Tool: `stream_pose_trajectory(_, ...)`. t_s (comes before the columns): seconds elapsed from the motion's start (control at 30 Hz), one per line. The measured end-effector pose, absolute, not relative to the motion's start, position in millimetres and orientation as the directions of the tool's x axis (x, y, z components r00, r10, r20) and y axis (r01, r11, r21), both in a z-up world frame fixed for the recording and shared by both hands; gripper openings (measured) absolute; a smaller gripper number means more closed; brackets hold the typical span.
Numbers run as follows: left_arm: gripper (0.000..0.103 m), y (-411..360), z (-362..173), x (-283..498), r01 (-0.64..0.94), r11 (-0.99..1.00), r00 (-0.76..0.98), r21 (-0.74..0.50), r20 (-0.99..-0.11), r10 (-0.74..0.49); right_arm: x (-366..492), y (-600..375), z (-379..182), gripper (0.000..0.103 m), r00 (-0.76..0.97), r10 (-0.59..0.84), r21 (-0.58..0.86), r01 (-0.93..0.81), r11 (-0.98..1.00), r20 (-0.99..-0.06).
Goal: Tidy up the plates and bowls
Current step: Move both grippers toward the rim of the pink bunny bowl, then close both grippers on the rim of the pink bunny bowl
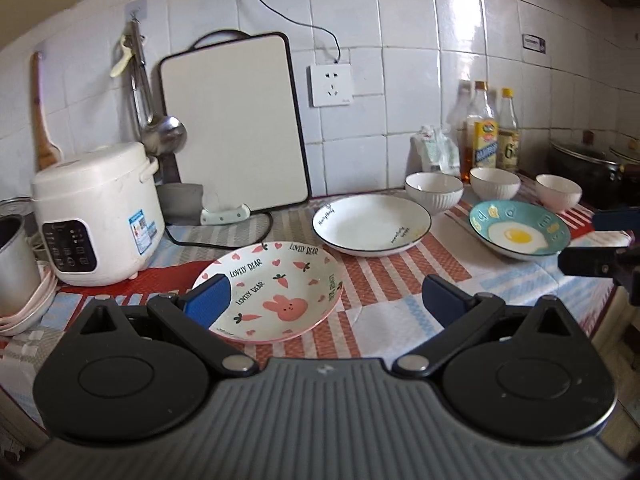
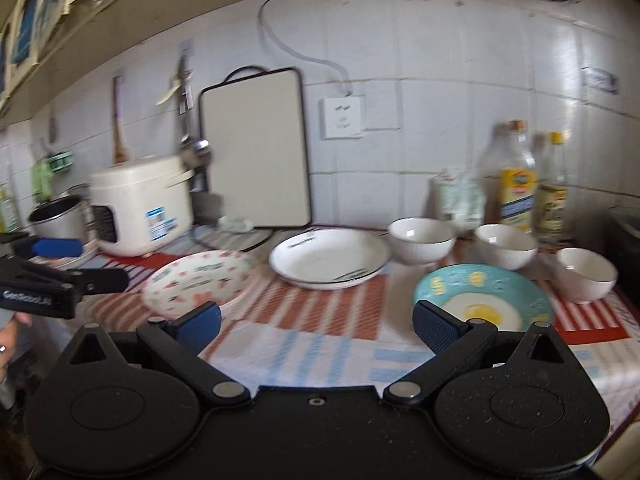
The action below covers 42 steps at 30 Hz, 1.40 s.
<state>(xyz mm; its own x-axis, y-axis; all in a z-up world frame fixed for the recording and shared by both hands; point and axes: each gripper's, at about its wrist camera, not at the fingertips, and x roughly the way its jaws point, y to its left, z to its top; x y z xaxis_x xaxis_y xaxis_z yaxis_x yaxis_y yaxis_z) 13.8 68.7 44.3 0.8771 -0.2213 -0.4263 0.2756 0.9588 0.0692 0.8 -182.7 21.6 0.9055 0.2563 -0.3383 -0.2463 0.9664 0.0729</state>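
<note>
We hover both claws, left and right, spread wide and empty above the counter, where three plates and three bowls sit separate, unstacked, ready for gathering.

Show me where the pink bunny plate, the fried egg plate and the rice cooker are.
pink bunny plate (image 1: 280,280), left wrist view, on its patterned inner surface.
fried egg plate (image 1: 520,234), left wrist view, on the yolk at its centre.
rice cooker (image 1: 96,208), left wrist view, on its white front.
</note>
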Motion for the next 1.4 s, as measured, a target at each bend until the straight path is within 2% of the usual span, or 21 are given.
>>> stream_pose_trajectory(0.2,0.102,88,45,43,0.334,0.942,0.802,-0.023,-0.518,-0.297,24,-171,20,0.103,0.863,0.325,0.109,-0.307,0.945,-0.388)
stream_pose_trajectory(0.47,0.098,101,36,87,0.327,0.944,0.754,0.040,-0.614,-0.234,65,-146,13,0.103,0.792,0.379,0.106,-0.376,0.921,-0.479)
stream_pose_trajectory(0.53,0.091,105,33,100,0.330,0.941,0.748,0.072,-0.629,-0.214,80,-135,9,0.100,0.775,0.374,0.089,-0.385,0.919,-0.510)
stream_pose_trajectory(0.67,0.086,113,23,133,0.348,0.929,0.716,0.123,-0.675,-0.179,117,-113,-1,0.096,0.730,0.384,0.095,-0.405,0.909,-0.566)
stream_pose_trajectory(0.7,0.083,116,19,142,0.345,0.931,0.706,0.117,-0.686,-0.175,126,-110,-5,0.094,0.721,0.385,0.101,-0.405,0.909,-0.576)
stream_pose_trajectory(0.77,0.070,124,10,159,0.315,0.939,0.699,0.140,-0.703,-0.130,144,-102,-11,0.091,0.716,0.377,0.102,-0.397,0.912,-0.588)
stream_pose_trajectory(0.83,0.069,135,2,176,0.283,0.946,0.702,0.159,-0.706,-0.092,158,-96,-16,0.087,0.704,0.386,0.119,-0.398,0.910,-0.596)
stream_pose_trajectory(0.9,0.066,150,-6,193,0.248,0.960,0.692,0.128,-0.717,-0.083,172,-92,-22,0.080,0.685,0.405,0.154,-0.399,0.904,-0.605)
stream_pose_trajectory(0.97,0.062,165,-13,207,0.222,0.971,0.684,0.084,-0.723,-0.093,186,-87,-29,0.069,0.655,0.428,0.192,-0.403,0.895,-0.623)
stream_pose_trajectory(1.07,0.054,183,-22,223,0.215,0.976,0.666,0.018,-0.734,-0.134,202,-75,-38,0.065,0.626,0.442,0.204,-0.417,0.886,-0.643)
stream_pose_trajectory(1.23,0.045,192,-39,244,0.208,0.978,0.626,-0.008,-0.767,-0.140,225,-65,-45,0.057,0.598,0.467,0.256,-0.406,0.877,-0.652)
stream_pose_trajectory(1.33,0.032,195,-48,254,0.216,0.974,0.602,-0.074,-0.775,-0.193,240,-62,-51,0.054,0.585,0.483,0.303,-0.384,0.873,-0.651)
stream_pose_trajectory(1.37,0.024,196,-50,256,0.224,0.969,0.596,-0.103,-0.772,-0.219,244,-62,-54,0.052,0.580,0.487,0.319,-0.372,0.872,-0.653)
stream_pose_trajectory(1.4,0.024,196,-51,257,0.218,0.970,0.598,-0.111,-0.770,-0.223,248,-62,-56,0.051,0.576,0.487,0.329,-0.362,0.872,-0.656)
